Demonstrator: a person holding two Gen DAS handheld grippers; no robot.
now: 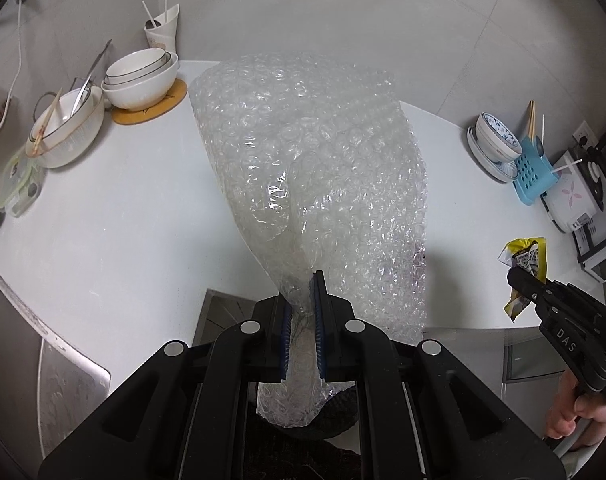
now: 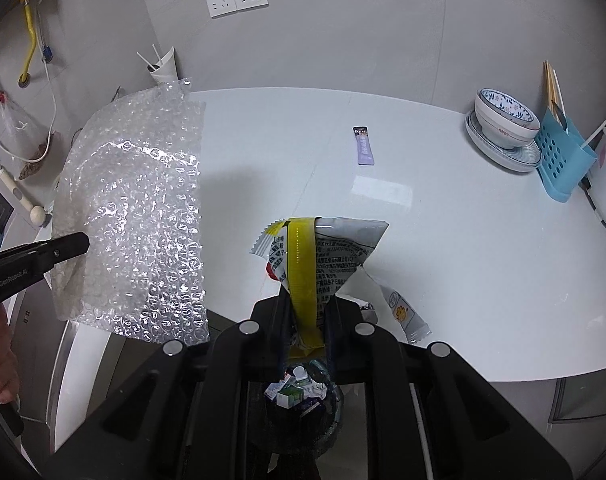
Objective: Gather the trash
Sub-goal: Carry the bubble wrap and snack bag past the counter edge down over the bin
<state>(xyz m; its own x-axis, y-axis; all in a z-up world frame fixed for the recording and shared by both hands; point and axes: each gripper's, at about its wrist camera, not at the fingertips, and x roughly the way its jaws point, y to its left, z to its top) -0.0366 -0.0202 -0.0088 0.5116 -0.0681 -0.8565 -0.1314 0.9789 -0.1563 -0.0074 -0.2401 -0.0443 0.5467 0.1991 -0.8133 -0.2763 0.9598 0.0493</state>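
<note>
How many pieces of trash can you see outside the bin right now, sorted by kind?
Bubble wrap sheet: 1, held in the left gripper
Yellow and grey snack wrapper: 1, held in the right gripper
Purple sachet: 1, lying on the white table
Total: 3

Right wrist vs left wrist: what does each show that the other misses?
Right wrist only: purple sachet on the table, trash bin below the right gripper.
Left wrist only: stacked white bowls on a wooden trivet.
Both: bubble wrap pinched in the left gripper, yellow wrapper in the right gripper, blue-patterned bowl, blue rack.
</note>
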